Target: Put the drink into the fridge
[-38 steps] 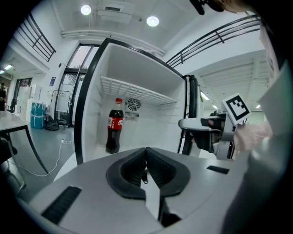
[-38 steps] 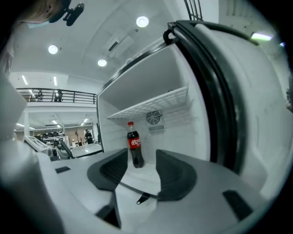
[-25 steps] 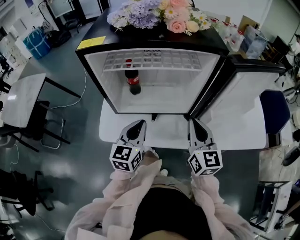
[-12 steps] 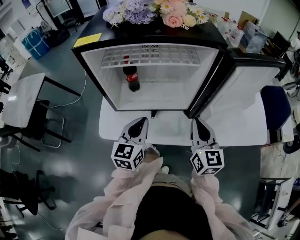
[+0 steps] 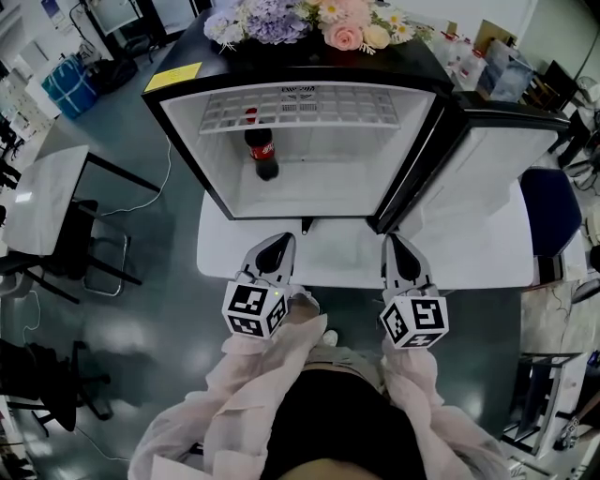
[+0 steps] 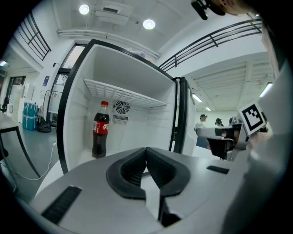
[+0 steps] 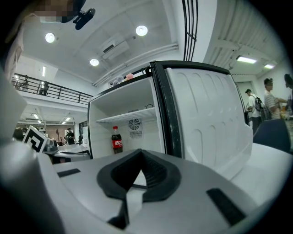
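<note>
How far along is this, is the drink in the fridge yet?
Done: the cola bottle stands upright inside the fridge, below the wire shelf. In hand: nothing; the left gripper and right gripper are both shut and empty, in front of the fridge. Left: the door hangs open, so shutting it is probably all that remains.

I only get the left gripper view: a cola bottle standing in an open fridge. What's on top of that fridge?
Observer: A row of flowers lies along the top of the fridge, with a yellow label near its left corner.
Operator: Are the other tongs carrying anything?
Observer: No. The right tongs are shut, with nothing between them.
Operator: Anything stored in the door?
Observer: Nothing that shows. The door is swung wide open and its inner face is bare white.
</note>
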